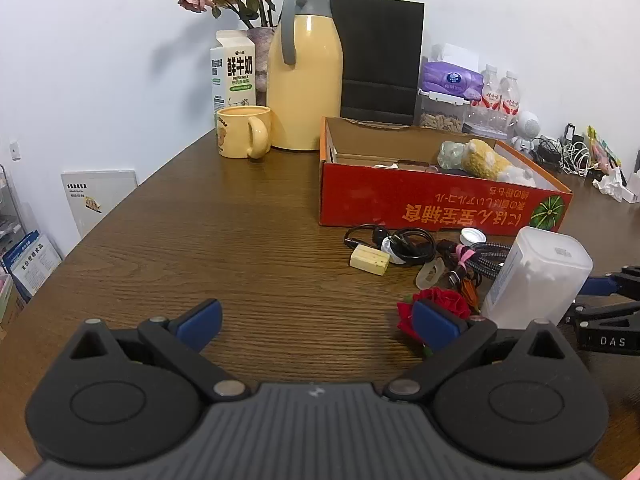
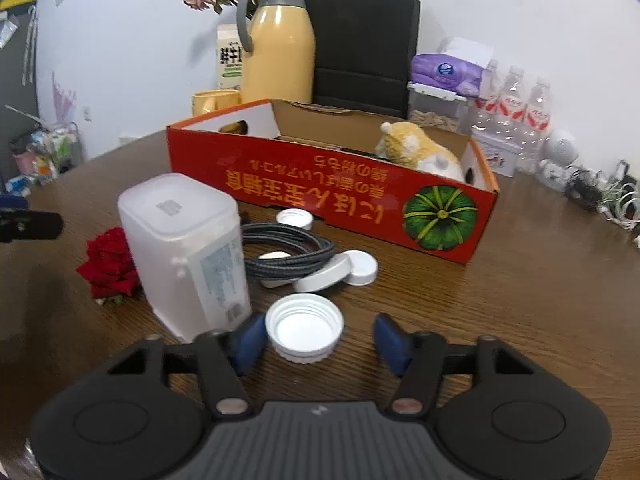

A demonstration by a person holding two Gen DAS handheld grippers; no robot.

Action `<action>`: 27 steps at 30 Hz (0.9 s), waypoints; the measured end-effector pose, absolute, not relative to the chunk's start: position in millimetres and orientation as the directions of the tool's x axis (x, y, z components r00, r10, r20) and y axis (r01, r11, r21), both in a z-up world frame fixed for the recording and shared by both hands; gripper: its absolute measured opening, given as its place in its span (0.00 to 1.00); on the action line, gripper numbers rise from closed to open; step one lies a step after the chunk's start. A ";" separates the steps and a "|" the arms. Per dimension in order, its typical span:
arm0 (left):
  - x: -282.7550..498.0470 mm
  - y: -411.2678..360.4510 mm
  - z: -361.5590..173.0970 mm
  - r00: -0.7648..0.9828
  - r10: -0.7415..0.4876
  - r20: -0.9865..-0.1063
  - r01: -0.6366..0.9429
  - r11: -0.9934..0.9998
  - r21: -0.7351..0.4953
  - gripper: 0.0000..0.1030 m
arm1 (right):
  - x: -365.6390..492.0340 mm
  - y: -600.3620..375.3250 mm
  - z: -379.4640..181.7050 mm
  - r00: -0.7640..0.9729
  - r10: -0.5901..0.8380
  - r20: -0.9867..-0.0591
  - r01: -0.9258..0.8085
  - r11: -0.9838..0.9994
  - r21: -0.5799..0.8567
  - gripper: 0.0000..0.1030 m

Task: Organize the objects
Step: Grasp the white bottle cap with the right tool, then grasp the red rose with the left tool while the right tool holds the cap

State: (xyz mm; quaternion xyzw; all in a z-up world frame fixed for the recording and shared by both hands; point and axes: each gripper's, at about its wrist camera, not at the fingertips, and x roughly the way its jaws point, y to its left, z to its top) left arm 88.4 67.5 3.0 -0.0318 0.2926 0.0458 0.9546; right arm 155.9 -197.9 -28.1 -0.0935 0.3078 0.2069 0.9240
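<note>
Dark wood-grain table (image 1: 248, 240) under a pale wall, clutter along the back; at far left the left gripper (image 1: 316, 322) hangs low above bare wood, jaws spread wide, holding nothing; its right pad sits just in front of a red fabric rose (image 2: 110, 262) lying on the table; next comes a tall frosted-white plastic container (image 2: 184, 252), upright, touching or nearly touching the rose; a coil of grey braided cable (image 2: 288, 250) lies behind it, flat white caps just beside the coil; nearer, an upturned white ribbed plastic lid (image 2: 304, 326) sits between the pads of the right gripper (image 2: 318, 342), jaws wide apart and gripping nothing, left pad near the rim, right pad clear of it; beyond, a long red cardboard box (image 2: 332, 196) printed with a green pumpkin, open-topped, with a yellow-and-white plush toy (image 2: 416, 152) at its right end; judged: lid is light, stiff, shallow and likely slick; grip it across the ribbed rim, squarely, or it may skid or pop out; box is the probable destination.
</note>
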 end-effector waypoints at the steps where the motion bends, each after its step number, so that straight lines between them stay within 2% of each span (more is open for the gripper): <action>1: 89.5 66.8 2.9 0.824 0.070 -0.563 -0.107 0.994 -0.032 1.00 | 156.0 -198.8 -28.5 0.721 0.337 -0.605 -0.446 0.895 -0.033 0.42; 3: 91.5 65.9 3.0 0.824 0.069 -0.563 -0.106 0.994 -0.033 1.00 | 155.9 -200.0 -28.9 0.720 0.348 -0.601 -0.449 0.893 -0.020 0.38; 9: 94.5 59.7 3.3 0.830 0.050 -0.555 -0.086 0.996 -0.038 1.00 | 155.9 -204.0 -27.7 0.731 0.353 -0.584 -0.435 0.900 0.000 0.38; 18: 100.0 38.5 0.8 0.825 -0.017 -0.565 0.001 1.000 -0.028 1.00 | 146.0 -220.3 -18.9 0.813 0.312 -0.491 -0.346 0.938 0.024 0.38; 27: 115.2 15.1 -7.2 0.810 -0.043 -0.585 0.047 0.999 -0.008 1.00 | 145.1 -222.5 -17.0 0.825 0.305 -0.475 -0.333 0.943 0.026 0.38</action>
